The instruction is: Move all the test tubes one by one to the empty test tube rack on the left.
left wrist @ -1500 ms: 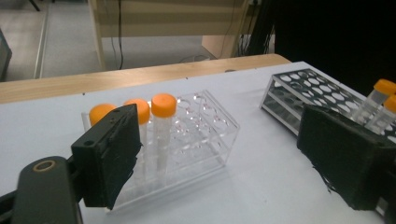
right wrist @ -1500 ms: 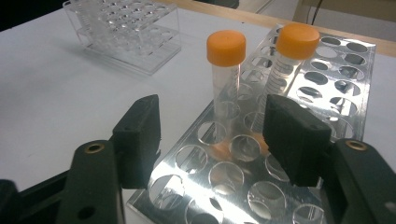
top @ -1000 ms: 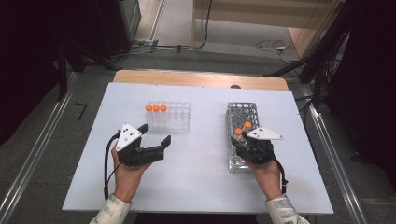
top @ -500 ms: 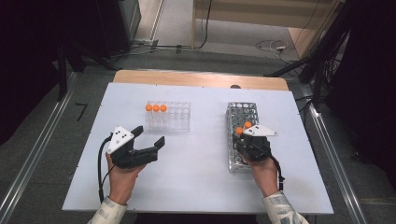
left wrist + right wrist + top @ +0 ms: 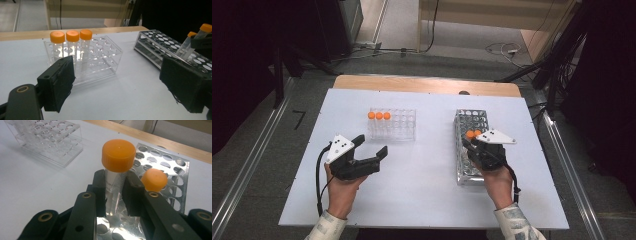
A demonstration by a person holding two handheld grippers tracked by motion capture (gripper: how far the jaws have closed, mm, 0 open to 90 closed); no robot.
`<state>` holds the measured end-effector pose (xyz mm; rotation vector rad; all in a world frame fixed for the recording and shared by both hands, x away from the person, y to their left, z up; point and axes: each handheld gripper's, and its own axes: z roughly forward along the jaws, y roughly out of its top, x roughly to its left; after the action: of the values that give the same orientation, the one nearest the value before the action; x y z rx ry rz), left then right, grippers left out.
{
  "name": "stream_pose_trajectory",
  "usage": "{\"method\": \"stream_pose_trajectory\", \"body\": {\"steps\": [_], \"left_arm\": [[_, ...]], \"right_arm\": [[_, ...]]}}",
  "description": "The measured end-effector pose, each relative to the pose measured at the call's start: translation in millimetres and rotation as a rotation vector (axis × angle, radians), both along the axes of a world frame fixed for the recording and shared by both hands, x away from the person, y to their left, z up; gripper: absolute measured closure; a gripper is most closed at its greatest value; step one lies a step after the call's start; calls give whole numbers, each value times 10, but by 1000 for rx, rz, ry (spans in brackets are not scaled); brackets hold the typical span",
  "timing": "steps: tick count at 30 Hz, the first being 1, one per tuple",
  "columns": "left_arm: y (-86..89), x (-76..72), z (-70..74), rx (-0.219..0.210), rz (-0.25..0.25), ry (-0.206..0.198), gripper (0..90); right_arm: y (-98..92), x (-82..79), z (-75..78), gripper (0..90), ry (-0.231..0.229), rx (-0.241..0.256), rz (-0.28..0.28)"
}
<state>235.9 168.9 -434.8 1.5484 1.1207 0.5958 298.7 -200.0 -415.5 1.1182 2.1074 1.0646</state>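
While the right tool (image 5: pixel 113 192) is clenched on the body of an orange-capped tube (image 5: pixel 115 167) just under its cap, the step in hand appears to be lifting that tube out of the metal rack (image 5: pixel 472 145) for transfer to the clear rack (image 5: pixel 393 124). All positions below are referred to the metal rack.

1. Tube position: the gripped tube stands in a hole toward the middle of the metal rack, its lower end still inside the perforated plate. A second orange-capped tube (image 5: pixel 154 180) stands in a neighbouring hole, just beside the gripped one.
2. Extraction: draw the tube out along its own axis. A sideways pull would likely jam the tube against the hole edge or drag the rack across the surface (image 5: pixel 427 190).
3. Clearance: keep the tool's outer jaw away from the neighbouring cap during the lift; the two look close.
4. Grip: hold on the tube body, not the cap, so that the tube cannot swing.
5. Left tool (image 5: pixel 369 150): released, jaws spread wide, hovering well apart from the metal rack on the clear-rack side. It holds nothing and could steady the clear rack on arrival.
6. Destination: the clear rack, well apart from the metal rack, carries three capped tubes (image 5: pixel 72 40) in its far row; the adjoining hole in that row looks free.
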Motion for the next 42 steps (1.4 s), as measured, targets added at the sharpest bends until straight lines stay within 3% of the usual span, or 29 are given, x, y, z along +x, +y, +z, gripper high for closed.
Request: {"method": "stream_pose_trajectory", "body": {"steps": [11,19,27,42], "left_arm": [[-7,-3,15,1,-4,-4,133],[-46,-8,22,3,-11,-4,133],[-92,-7,22,9,-30,-6,134],[-223,19,43,2,-66,-13,156]], "right_arm": [[-16,-80,217,715,-42,23,12],[40,-148,331,715,-60,52,54],[267,-149,275,715,-38,63,106],[790,-160,-7,715,10,39,215]]}}
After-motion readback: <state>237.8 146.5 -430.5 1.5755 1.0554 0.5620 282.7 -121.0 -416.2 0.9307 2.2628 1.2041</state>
